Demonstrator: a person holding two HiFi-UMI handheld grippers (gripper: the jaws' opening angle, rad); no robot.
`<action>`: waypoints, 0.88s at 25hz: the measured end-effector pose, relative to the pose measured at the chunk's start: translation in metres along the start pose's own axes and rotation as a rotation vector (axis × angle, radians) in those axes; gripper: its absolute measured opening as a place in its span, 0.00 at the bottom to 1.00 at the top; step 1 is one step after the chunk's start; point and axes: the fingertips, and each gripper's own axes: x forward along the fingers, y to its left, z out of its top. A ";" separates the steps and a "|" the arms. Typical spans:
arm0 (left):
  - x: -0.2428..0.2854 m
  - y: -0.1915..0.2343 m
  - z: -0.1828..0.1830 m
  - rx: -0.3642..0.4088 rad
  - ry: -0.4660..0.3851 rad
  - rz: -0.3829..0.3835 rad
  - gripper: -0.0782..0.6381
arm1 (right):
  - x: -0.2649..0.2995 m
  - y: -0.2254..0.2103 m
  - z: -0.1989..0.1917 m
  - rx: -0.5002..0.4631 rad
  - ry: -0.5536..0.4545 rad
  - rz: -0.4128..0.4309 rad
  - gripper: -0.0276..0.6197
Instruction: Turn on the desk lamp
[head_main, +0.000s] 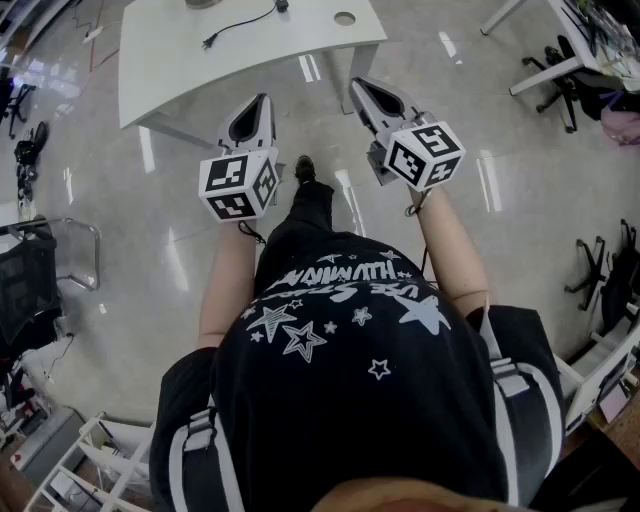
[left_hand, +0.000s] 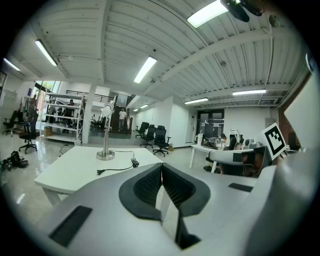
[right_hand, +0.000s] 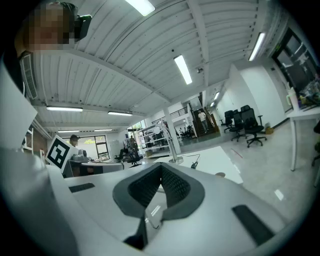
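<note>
Desk lamp (left_hand: 106, 134) stood near the far edge of the white table (left_hand: 65, 172), left of that edge's middle and well apart from both grippers. Funny thing is the head view barely caught it. There was just a sliver of the base at the very top of the picture, so from there you couldn't even tell it was a lamp. The left gripper view showed the whole thing: round metal base, straight pole, head on top. The right gripper view had it too, smaller and seen from further right.

Only the head view showed the person (head_main: 350, 390), standing back from the table's near edge with both arms out. The round hole (head_main: 345, 18) near the table's right edge turned up in the head and right gripper views, but not the left one.

Counts:
- one lamp
- one cable (left_hand: 120, 167) trailing off the base toward the near edge
- one plug (left_hand: 100, 172) lying loose on the tabletop
- one small dark box (left_hand: 135, 163) on the cable
- two grippers, with one marker cube (head_main: 238, 185) each

Left gripper (left_hand: 161, 166) had its jaws pressed together with nothing between them. Right gripper (right_hand: 161, 166) was the same deal, closed up and empty. In the head view their tips sat just short of the near edge.
</note>
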 end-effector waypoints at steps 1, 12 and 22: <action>0.007 0.005 0.001 0.001 0.006 -0.005 0.12 | 0.006 -0.004 0.003 0.003 0.000 -0.010 0.05; 0.127 0.068 0.018 -0.005 0.061 -0.036 0.12 | 0.108 -0.082 0.046 0.011 -0.006 -0.068 0.05; 0.204 0.113 0.013 -0.034 0.125 -0.092 0.12 | 0.188 -0.121 0.060 0.025 0.016 -0.092 0.05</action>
